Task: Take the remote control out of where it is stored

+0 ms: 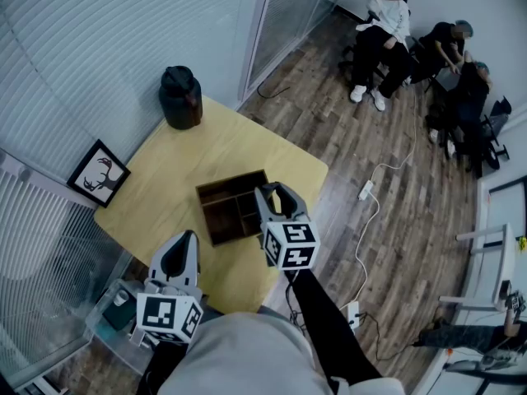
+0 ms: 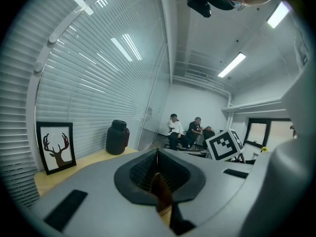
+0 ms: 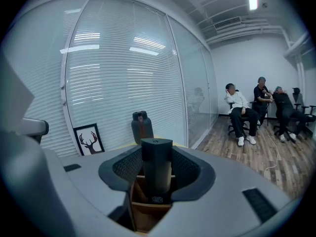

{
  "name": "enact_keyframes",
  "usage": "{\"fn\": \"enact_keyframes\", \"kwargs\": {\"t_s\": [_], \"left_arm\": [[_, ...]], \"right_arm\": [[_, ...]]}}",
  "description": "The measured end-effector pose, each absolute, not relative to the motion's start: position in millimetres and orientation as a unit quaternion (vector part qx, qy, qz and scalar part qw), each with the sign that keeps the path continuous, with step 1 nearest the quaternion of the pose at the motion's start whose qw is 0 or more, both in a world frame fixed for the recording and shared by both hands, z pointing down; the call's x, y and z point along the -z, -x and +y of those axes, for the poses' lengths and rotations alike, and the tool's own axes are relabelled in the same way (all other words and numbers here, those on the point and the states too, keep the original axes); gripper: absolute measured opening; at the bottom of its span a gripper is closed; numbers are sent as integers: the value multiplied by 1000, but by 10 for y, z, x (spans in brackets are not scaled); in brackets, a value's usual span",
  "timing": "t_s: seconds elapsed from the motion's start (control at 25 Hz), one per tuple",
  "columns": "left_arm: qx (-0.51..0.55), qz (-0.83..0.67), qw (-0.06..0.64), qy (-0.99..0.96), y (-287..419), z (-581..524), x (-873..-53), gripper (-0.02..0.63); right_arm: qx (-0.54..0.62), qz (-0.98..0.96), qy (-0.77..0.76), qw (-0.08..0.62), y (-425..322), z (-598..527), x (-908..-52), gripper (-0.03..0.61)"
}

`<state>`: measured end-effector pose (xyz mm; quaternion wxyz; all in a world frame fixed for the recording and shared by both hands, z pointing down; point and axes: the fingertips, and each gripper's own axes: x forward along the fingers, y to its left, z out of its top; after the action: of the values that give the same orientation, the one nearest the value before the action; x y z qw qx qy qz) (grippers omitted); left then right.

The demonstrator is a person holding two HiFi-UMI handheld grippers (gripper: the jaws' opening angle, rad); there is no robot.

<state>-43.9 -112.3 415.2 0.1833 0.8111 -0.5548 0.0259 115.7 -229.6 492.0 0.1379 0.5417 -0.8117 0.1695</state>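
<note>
A dark remote control (image 3: 157, 169) stands upright between the pads of my right gripper (image 3: 157, 154), which is shut on it. It hangs just above a dark wooden compartment box (image 3: 148, 212). In the head view the right gripper (image 1: 276, 197) sits over the right side of the box (image 1: 226, 208) on the yellow table (image 1: 165, 167). My left gripper (image 1: 181, 252) rests near the table's front edge, left of the box. In its own view the left gripper (image 2: 158, 154) has its jaws together with nothing between them.
A black jar (image 1: 181, 97) stands at the table's far corner. A framed deer picture (image 1: 99, 174) leans against the blinds at the left. Several people sit on chairs (image 1: 387, 23) at the far right. A white cable and power strip (image 1: 366, 189) lie on the floor.
</note>
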Motion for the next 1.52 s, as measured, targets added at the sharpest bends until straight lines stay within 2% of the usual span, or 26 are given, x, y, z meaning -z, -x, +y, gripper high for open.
{"fn": "enact_keyframes", "kwargs": {"t_s": [1.52], "left_arm": [[-20,-553,180,-813,426,-1094,-4104,9]], "right_arm": [[-157,-813,-546,130,-1179,-2249,-4741,184]]}}
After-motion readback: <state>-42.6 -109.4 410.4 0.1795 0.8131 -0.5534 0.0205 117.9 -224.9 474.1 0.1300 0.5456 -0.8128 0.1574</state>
